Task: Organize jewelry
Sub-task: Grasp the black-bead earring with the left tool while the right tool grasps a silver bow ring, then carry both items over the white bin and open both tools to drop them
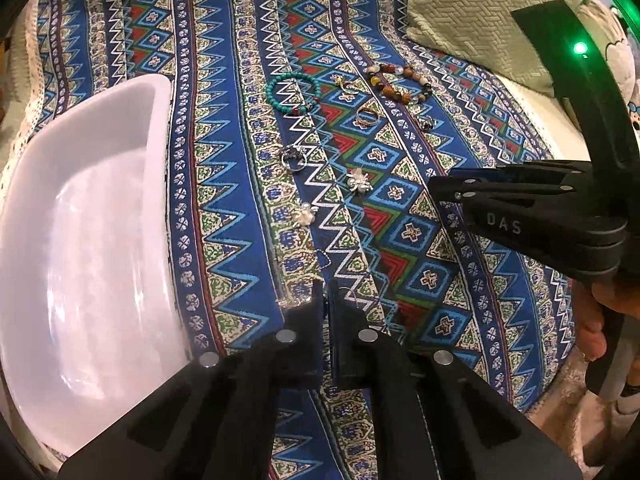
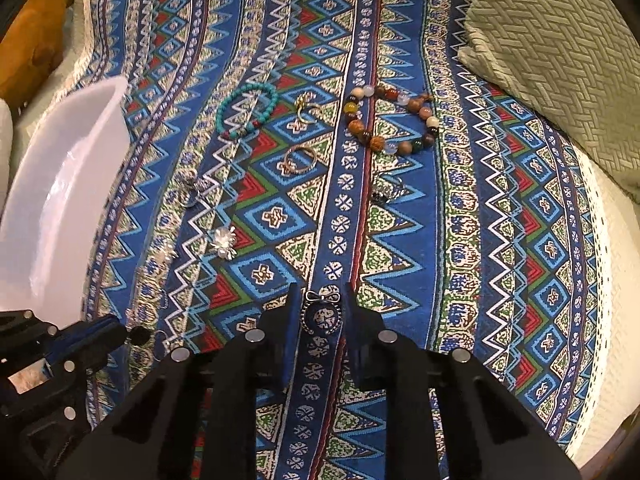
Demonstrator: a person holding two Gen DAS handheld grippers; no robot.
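Jewelry lies scattered on a patterned blue cloth (image 2: 400, 240): a turquoise bead bracelet (image 2: 246, 110), a multicolour bead bracelet (image 2: 394, 120), a copper ring (image 2: 300, 160), a gold piece (image 2: 304, 110), silver flower earrings (image 2: 224, 242) and silver rings (image 2: 190, 188). My right gripper (image 2: 320, 312) stands open around a dark round pendant with a bow (image 2: 322, 312). My left gripper (image 1: 326, 300) is shut on a thin chain (image 1: 324, 258), its dark pendant (image 2: 140, 334) hanging at its tips. A white tray (image 1: 80, 260) sits just left of it.
A pale green textured cushion (image 2: 560, 40) lies at the back right. The cloth's white edge (image 2: 612, 340) runs along the right. An orange soft object (image 2: 36, 52) sits at the far left. The right gripper's body (image 1: 540, 212) stands at right in the left wrist view.
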